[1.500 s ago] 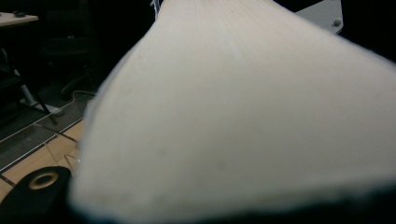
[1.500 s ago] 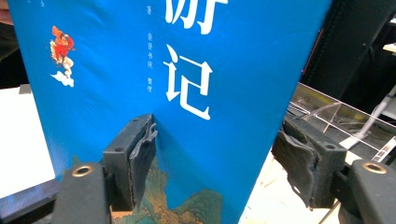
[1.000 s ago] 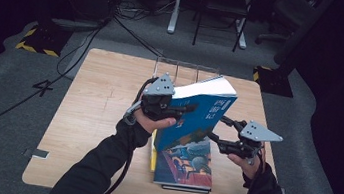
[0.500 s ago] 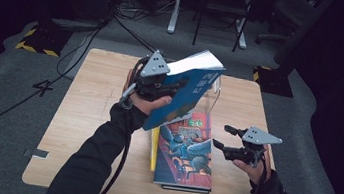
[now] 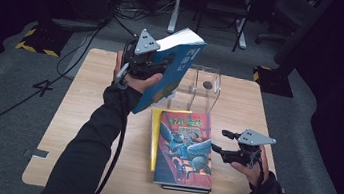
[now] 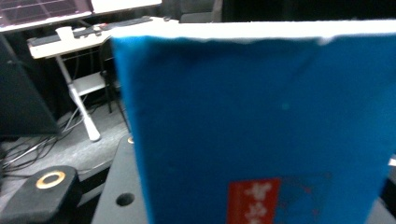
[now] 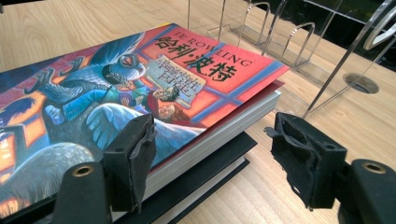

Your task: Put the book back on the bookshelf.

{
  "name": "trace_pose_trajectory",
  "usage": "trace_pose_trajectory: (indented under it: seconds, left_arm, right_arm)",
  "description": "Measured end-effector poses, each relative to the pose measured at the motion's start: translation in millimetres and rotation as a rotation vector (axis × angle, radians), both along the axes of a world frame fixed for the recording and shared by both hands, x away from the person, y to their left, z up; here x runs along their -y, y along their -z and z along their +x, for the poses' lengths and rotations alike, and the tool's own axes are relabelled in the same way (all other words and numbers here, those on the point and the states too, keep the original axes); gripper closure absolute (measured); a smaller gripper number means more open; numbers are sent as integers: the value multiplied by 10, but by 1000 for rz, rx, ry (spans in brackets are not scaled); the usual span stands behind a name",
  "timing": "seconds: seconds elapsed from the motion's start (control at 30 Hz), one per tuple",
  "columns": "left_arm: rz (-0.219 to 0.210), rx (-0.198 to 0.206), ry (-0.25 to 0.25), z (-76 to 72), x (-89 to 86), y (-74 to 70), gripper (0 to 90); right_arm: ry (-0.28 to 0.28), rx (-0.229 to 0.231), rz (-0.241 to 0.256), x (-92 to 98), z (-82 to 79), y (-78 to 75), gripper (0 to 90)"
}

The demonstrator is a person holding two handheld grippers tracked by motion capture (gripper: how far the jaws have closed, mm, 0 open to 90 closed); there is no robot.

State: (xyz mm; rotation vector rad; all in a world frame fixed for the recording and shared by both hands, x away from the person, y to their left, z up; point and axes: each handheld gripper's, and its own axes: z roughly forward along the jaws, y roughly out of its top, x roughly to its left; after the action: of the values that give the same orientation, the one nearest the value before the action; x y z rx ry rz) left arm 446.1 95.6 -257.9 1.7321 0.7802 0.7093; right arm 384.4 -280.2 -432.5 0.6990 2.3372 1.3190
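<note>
My left gripper (image 5: 156, 67) is shut on a thick blue book (image 5: 176, 70) and holds it tilted in the air over the table's far left-centre. In the left gripper view the blue cover (image 6: 261, 126) stands close in front of the camera, with a red label near its bottom. A stack of books lies flat on the table, topped by an illustrated red and blue cover (image 5: 184, 146) (image 7: 140, 88), with a black book (image 7: 205, 172) under it and a yellow one (image 5: 154, 135) sticking out at the left. My right gripper (image 5: 219, 140) (image 7: 217, 158) is open beside the stack's right edge.
A clear acrylic book stand (image 5: 205, 84) (image 7: 280, 42) stands behind the stack, near a round hole (image 7: 359, 83) in the wooden table (image 5: 82, 115). Chairs and cables sit on the floor beyond the far edge.
The left gripper has lifted the blue book off the stack, up and toward the far left. The right gripper has drawn back to the right and lower, away from that book.
</note>
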Motion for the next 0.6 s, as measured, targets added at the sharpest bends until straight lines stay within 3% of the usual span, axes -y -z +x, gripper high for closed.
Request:
trace_pose_trajectory:
  seconds: [0.3, 0.6]
  left_arm:
    - [-3, 9, -71, 224, 37, -83, 602]
    - [-5, -17, -156, 413, 141, -4, 602]
  right_arm:
    - [-6, -6, -8, -18, 0, 23, 311]
    - [-11, -9, -16, -41, -5, 40, 312]
